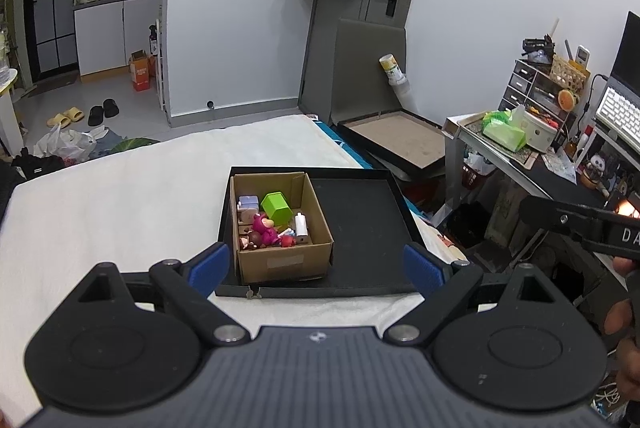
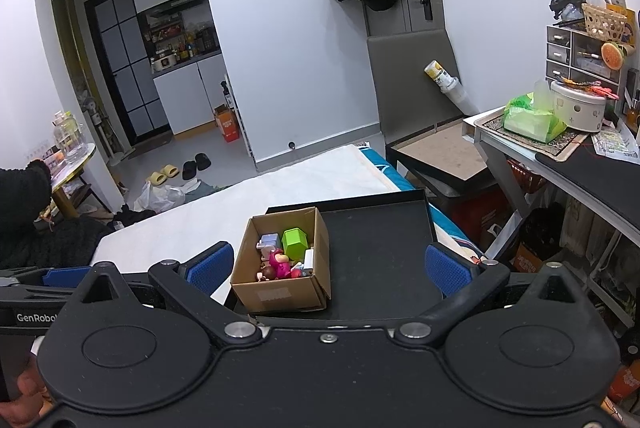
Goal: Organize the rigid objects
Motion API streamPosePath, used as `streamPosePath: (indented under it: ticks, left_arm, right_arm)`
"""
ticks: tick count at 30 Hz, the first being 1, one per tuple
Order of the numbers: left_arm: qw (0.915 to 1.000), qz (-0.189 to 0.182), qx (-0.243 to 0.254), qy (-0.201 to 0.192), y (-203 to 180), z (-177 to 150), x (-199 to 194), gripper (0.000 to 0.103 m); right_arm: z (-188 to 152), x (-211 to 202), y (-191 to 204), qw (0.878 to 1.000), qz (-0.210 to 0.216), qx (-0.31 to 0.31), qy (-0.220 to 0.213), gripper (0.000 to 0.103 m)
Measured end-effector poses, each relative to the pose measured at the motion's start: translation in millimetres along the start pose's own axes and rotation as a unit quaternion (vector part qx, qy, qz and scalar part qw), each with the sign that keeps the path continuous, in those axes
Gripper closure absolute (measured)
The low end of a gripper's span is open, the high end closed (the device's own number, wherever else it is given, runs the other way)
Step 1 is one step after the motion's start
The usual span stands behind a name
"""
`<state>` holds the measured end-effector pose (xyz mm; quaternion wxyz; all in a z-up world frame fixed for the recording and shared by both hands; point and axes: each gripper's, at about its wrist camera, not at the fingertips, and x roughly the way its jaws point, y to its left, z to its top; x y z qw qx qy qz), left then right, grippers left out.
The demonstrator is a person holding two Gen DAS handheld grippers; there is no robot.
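Many small toys sit in the cardboard box (image 1: pixel 280 224), and none lie loose on the black tray (image 1: pixel 360 228) or on the white bed (image 1: pixel 120 196). The box stands in the left half of the tray, close to the tray's left edge and near its front edge. The tray rests on the bed near the bed's right edge. The right half of the tray is bare.

Inside the box there is a green block (image 1: pixel 276 206) near the back, a pink bear (image 1: pixel 265 226) in the middle, a small white bottle (image 1: pixel 301 224) standing by the right wall, and a pale blue thing (image 1: pixel 248 203) at the back left corner. Some little red and brown toys lie at the front; they are too small to tell apart.

The left gripper (image 1: pixel 316 268) is wide open and holds nothing. It hangs just before the front edge of the tray. The right gripper (image 2: pixel 328 264) is also wide open and holds nothing. It too hangs before the tray's front edge, with the box between its blue pads (image 2: pixel 210 266).

I think one of two things is true. Either the toys are all packed away and the job is almost done, or they are about to be taken out and laid on the bare part of the tray. The pictures do not tell me which.
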<state>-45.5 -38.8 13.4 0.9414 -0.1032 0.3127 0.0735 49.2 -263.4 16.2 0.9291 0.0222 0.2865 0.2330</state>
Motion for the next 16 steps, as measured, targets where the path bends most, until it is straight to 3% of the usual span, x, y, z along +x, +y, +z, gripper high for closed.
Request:
streamPosePath:
  ticks: [16]
  left_arm:
    - [0.9999, 0.003, 0.003, 0.013, 2.4, -0.8, 8.1, 0.01]
  right_arm:
    - [-3.2, 5.8, 2.5, 1.0, -0.002, 0.0, 0.008, 0.0]
